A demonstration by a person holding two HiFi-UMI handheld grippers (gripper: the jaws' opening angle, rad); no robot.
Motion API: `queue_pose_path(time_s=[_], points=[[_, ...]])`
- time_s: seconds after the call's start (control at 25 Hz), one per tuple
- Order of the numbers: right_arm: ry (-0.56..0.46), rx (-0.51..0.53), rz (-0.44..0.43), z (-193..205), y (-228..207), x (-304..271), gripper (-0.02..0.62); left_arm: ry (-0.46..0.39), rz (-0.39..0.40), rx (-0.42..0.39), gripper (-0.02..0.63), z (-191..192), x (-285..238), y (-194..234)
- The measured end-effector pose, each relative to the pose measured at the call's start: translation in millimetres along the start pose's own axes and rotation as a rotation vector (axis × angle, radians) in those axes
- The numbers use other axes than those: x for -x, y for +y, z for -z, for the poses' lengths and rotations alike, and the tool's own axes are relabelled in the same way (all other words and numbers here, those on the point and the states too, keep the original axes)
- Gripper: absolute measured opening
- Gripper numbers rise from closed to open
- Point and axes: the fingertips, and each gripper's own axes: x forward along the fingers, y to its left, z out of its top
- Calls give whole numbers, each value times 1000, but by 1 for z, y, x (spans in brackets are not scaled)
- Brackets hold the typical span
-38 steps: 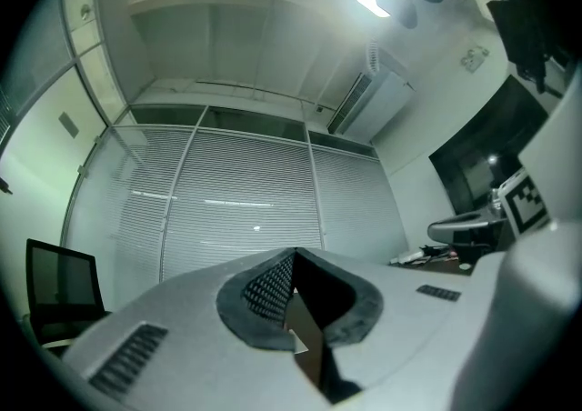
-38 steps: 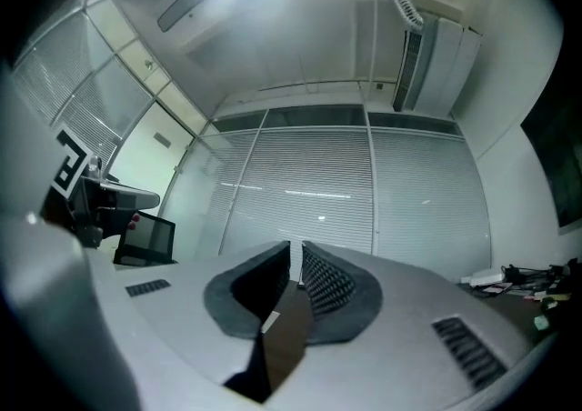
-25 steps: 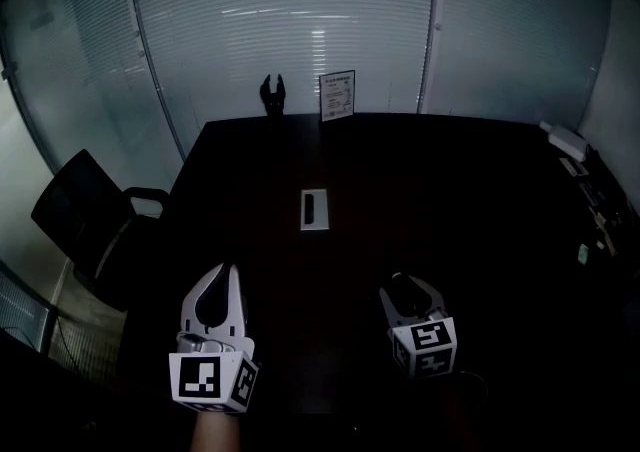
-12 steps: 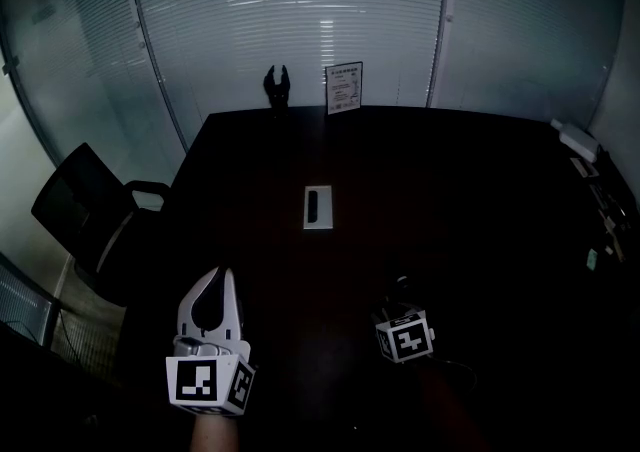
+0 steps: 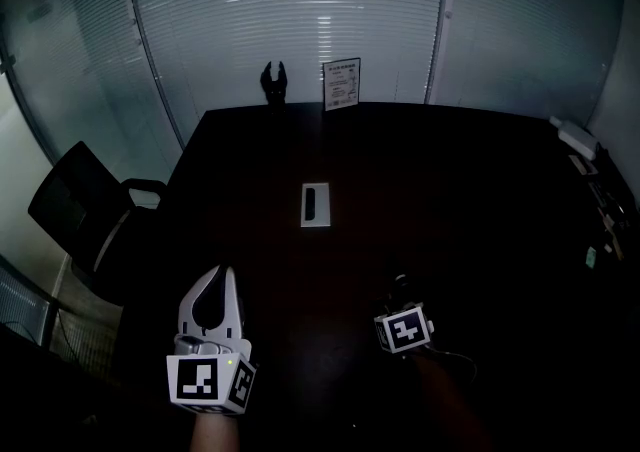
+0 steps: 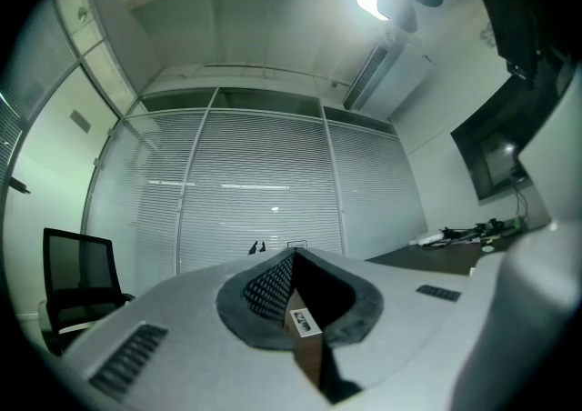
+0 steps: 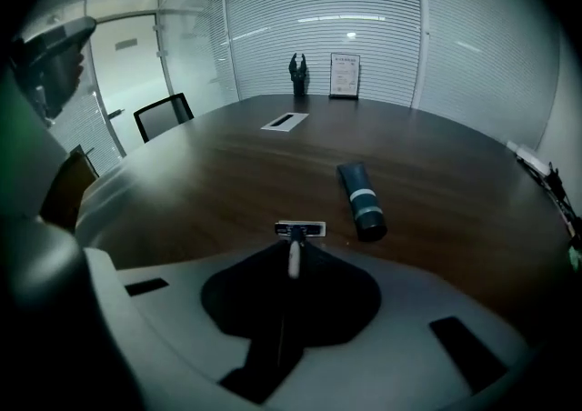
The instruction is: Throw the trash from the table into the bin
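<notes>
The right gripper [image 7: 293,246] tips steeply down to the dark table [image 7: 209,155], its jaws closed on the handle of a disposable razor [image 7: 300,229]. The jaws have just been closing. The razor's long axis runs straight along the line of the jaws. Its head sits crosswise just past the tips, low to the wood (we cannot tell whether it touches). A dark tube [image 7: 361,199] lies on the table ahead and to the right of those tips, near but apart. Its long axis points roughly away from the gripper, its cap end nearest. The right hand is much the nearer to both pieces of trash.

The left gripper [image 6: 293,255] hangs level over the near left edge, its jaws together and holding nothing. The bin shows in no view, so we judge that the coming carry depends on which way it lies from the right hand.

A second ago, in the head view, the right gripper stood higher and flatter with its jaws apart. Now it is pitched down and its marker cube sits lower and smaller. The left gripper has hardly shifted.
</notes>
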Motion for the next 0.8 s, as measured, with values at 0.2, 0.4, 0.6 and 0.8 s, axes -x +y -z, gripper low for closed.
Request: queue_pose_path(time_s=[0.2,0.4,0.6,0.8], points=[[-9,-1,4,2,2,2,49,0,7,3,0,0,2,-4],[-98,-27,-7,-12,5,13,48,-3,22,8,0,0,4,-7],[-245,-58,21,-47,14,56,48,-10,29,10,0,1,12,-2],[-417,-58,60,-87,15,112,48,-22,42,14,0,-2,19,-3]])
